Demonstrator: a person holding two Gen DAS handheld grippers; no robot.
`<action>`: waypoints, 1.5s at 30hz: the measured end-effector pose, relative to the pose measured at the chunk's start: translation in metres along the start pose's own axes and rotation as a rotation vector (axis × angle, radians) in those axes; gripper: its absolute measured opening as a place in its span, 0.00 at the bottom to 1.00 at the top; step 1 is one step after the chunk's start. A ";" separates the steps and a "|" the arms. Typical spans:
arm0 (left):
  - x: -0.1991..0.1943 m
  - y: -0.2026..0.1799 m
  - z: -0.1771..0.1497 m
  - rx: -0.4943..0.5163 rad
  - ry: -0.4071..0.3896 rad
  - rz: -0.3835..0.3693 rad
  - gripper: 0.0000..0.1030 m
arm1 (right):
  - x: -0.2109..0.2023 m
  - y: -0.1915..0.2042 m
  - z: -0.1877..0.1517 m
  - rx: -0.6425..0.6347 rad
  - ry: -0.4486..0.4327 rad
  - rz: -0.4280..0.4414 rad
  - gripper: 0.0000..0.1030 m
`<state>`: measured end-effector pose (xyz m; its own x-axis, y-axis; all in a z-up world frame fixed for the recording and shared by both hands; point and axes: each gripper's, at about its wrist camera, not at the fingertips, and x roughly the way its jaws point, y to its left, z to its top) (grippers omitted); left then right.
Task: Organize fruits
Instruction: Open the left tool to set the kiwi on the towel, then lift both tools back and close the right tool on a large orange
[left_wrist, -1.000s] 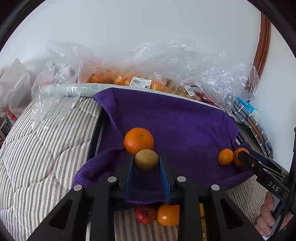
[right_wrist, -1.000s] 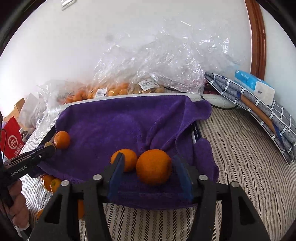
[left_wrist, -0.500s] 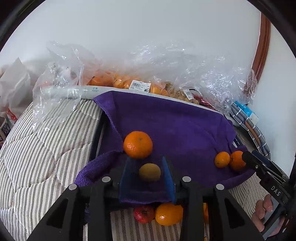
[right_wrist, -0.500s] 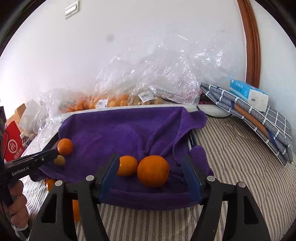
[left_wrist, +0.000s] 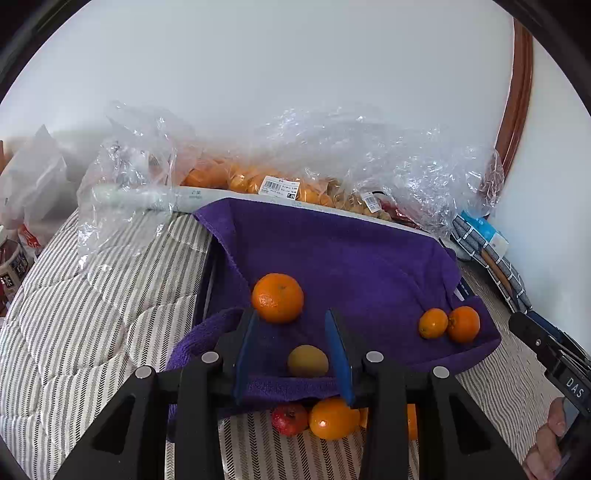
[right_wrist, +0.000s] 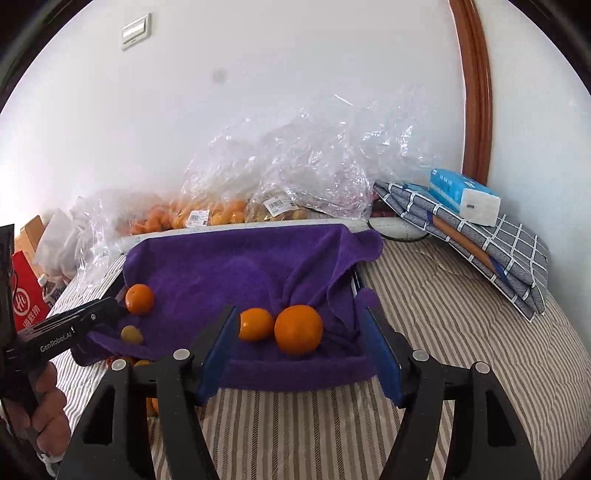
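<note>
Left wrist view
Left gripper (left_wrist: 291, 334): I see my jaws spread wide, gripping nothing; the blue pads stand clear of the fruit on both sides.
Yellow-green fruit (left_wrist: 307, 360): lies on the purple towel (left_wrist: 351, 258) between my fingers, near its front hem. It is dull olive-yellow, smooth, slightly oval, with the long axis running left to right.
Big orange (left_wrist: 277, 297): just beyond my left fingertip, on the towel. Bright, pebbled skin, stem dimple turned up and toward me.
Pair of small oranges (left_wrist: 448, 324): touching each other at the towel's right edge, well apart from the big one.
Below the hem: a red fruit (left_wrist: 290, 419) and another orange (left_wrist: 333, 418) sit side by side on the striped bedding (left_wrist: 92, 314).
Behind: clear plastic bags of fruit (left_wrist: 280, 184) along the wall.

Right wrist view
Right gripper (right_wrist: 301, 326): jaws wide apart here too, holding nothing.
Two oranges: a larger one (right_wrist: 298, 329) and a smaller one (right_wrist: 255, 324) touch side by side on the towel between my fingers; both round, so I cannot tell any long axis.
Far left: the other gripper's black tip reaches to a single orange (right_wrist: 139, 298), with the yellow-green fruit just below it.
Right side: folded checked cloth (right_wrist: 491, 254) with a tissue pack (right_wrist: 463, 195) on top.
</note>
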<state>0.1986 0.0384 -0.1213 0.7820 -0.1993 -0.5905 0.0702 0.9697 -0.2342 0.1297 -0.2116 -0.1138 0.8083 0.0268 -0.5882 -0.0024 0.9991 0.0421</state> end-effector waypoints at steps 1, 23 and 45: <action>-0.003 0.001 -0.001 -0.004 -0.001 0.000 0.34 | -0.004 0.001 -0.003 -0.002 0.003 0.006 0.66; -0.055 0.060 -0.062 -0.080 0.074 0.090 0.44 | -0.016 0.054 -0.059 -0.041 0.151 0.165 0.46; -0.039 0.059 -0.062 -0.076 0.149 0.079 0.44 | 0.046 0.091 -0.056 -0.165 0.280 0.190 0.39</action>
<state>0.1342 0.0941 -0.1599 0.6823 -0.1469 -0.7161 -0.0391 0.9709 -0.2364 0.1330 -0.1181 -0.1823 0.5924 0.1969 -0.7812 -0.2502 0.9667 0.0540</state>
